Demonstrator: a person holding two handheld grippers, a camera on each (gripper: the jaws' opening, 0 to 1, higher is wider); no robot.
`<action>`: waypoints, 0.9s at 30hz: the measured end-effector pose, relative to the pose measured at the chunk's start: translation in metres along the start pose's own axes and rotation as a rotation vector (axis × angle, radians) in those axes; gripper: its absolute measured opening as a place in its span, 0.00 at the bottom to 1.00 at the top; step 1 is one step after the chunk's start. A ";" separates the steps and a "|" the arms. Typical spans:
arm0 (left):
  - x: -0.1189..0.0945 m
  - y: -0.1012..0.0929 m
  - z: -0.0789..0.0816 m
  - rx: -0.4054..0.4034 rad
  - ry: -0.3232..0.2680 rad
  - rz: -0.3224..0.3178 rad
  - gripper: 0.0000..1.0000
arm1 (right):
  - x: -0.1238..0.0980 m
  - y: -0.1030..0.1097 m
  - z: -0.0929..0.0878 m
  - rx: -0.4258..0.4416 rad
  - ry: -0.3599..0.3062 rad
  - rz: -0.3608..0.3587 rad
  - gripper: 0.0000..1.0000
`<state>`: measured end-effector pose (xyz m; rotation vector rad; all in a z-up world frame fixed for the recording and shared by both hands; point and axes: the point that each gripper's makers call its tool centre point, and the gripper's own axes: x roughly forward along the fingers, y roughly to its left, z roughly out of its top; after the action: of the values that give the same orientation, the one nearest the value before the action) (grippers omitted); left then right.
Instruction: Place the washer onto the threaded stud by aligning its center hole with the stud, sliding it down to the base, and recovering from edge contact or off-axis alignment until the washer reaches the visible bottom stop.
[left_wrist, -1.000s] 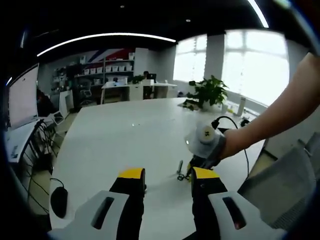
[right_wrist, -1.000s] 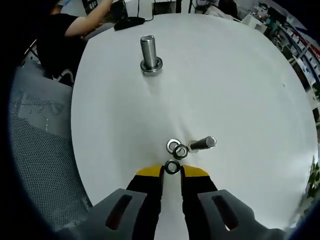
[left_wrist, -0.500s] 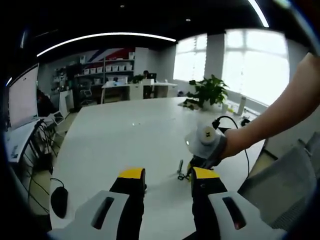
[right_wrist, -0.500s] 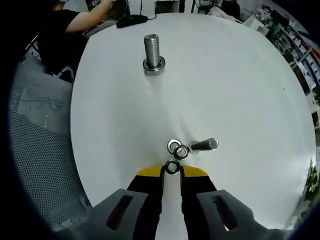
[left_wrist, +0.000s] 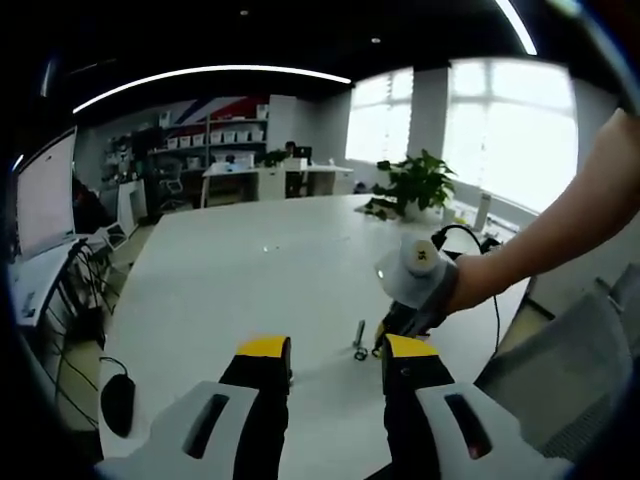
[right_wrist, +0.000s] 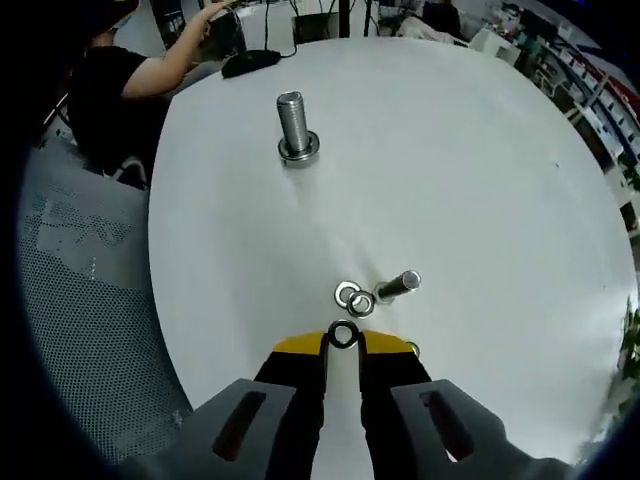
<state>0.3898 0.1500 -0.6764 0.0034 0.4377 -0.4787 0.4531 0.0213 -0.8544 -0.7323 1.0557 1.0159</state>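
Two jaws of the left tool (left_wrist: 335, 365) stood apart, holding nothing, above the white surface (left_wrist: 250, 270). Right gripper view: right tool (right_wrist: 344, 344) pinched a washer (right_wrist: 344, 334) at its tips; the stud (right_wrist: 294, 125) stood upright, well apart.

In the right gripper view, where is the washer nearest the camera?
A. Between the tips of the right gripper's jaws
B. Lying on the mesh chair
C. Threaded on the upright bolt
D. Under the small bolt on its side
A: the washer sits between the yellow tips of the right gripper, well short of the upright bolt standing farther off on the white table.
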 end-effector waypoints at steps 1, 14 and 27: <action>0.000 0.000 0.000 0.001 0.000 0.000 0.34 | -0.003 -0.001 0.000 0.001 -0.001 -0.002 0.13; -0.001 0.001 0.000 0.001 -0.001 0.003 0.34 | -0.037 -0.016 0.015 -0.010 -0.076 -0.039 0.13; -0.001 0.001 -0.002 0.004 0.009 0.008 0.34 | -0.053 -0.020 0.040 -0.076 -0.126 -0.055 0.13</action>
<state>0.3888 0.1514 -0.6784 0.0115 0.4450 -0.4717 0.4777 0.0320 -0.7909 -0.7453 0.8874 1.0458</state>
